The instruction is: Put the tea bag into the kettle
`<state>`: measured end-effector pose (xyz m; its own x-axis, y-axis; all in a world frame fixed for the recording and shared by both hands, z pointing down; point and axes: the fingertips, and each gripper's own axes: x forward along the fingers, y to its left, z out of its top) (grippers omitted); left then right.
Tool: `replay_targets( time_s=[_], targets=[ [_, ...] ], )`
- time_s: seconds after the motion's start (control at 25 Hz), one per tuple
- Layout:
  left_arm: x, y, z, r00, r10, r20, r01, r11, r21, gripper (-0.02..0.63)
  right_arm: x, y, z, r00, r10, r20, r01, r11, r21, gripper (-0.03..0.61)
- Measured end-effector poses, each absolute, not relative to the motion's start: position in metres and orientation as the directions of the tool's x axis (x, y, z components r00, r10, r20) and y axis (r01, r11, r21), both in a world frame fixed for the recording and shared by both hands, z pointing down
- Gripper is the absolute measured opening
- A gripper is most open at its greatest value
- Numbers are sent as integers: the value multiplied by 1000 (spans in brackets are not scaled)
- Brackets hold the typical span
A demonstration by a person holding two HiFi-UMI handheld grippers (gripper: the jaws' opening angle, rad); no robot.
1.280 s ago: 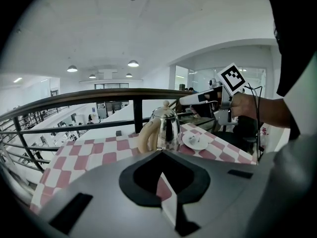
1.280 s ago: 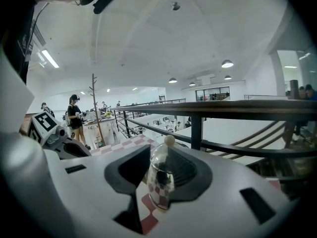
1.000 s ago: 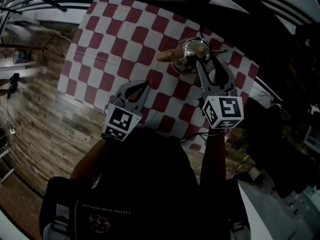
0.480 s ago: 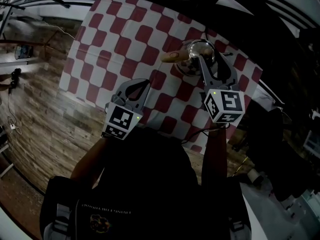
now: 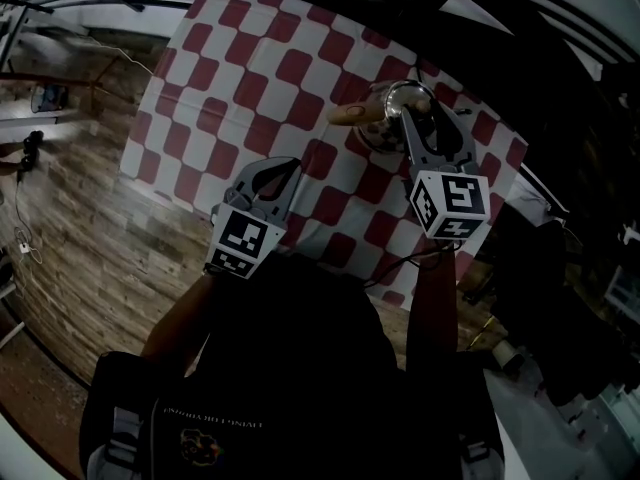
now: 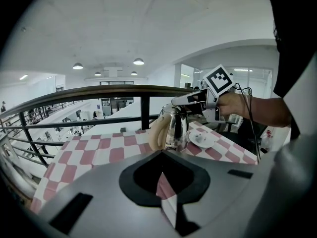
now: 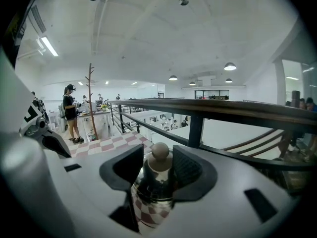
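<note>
A steel kettle (image 5: 392, 108) with a tan handle (image 5: 350, 114) stands on the red-and-white checked cloth (image 5: 250, 78). My right gripper (image 5: 420, 118) reaches over it, open, its jaws on either side of the round lid knob (image 7: 159, 151) with a thin gap showing. In the left gripper view the kettle (image 6: 173, 128) stands upright with the right gripper (image 6: 177, 102) at its top. Beside it lies a white saucer (image 6: 202, 139) with a small item I cannot make out. My left gripper (image 5: 288, 166) hangs shut and empty over the cloth's near part.
A dark metal railing (image 6: 143, 108) runs just behind the table's far edge. The checked cloth ends above a wooden floor (image 5: 80, 228) at the left. A person stands at a distant table (image 7: 70, 113).
My right gripper has slid forward over the kettle, bringing its jaws around the lid knob. The left gripper has stayed where it was.
</note>
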<state>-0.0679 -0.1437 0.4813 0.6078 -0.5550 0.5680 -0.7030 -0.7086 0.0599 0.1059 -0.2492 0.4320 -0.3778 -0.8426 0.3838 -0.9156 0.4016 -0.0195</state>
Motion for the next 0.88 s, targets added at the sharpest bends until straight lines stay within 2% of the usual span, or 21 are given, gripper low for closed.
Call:
replay_targets(
  time_s=[0.08,0.2,0.88],
  targets=[
    [-70,-143,482,607,-553,571,-702,-710,58,6,108,-250,433,-364,-848,384,-921,389,-14,184],
    [-72,-142,482,602,-555,575,-703,-709,51,6,110,-251,431,-349,-857,378,-926,377,0,108],
    [-74,-134,472,607,-566,557,-702,-711,43,6,109,-240,413,-341,-871,354,-930,367,8,104]
  ],
)
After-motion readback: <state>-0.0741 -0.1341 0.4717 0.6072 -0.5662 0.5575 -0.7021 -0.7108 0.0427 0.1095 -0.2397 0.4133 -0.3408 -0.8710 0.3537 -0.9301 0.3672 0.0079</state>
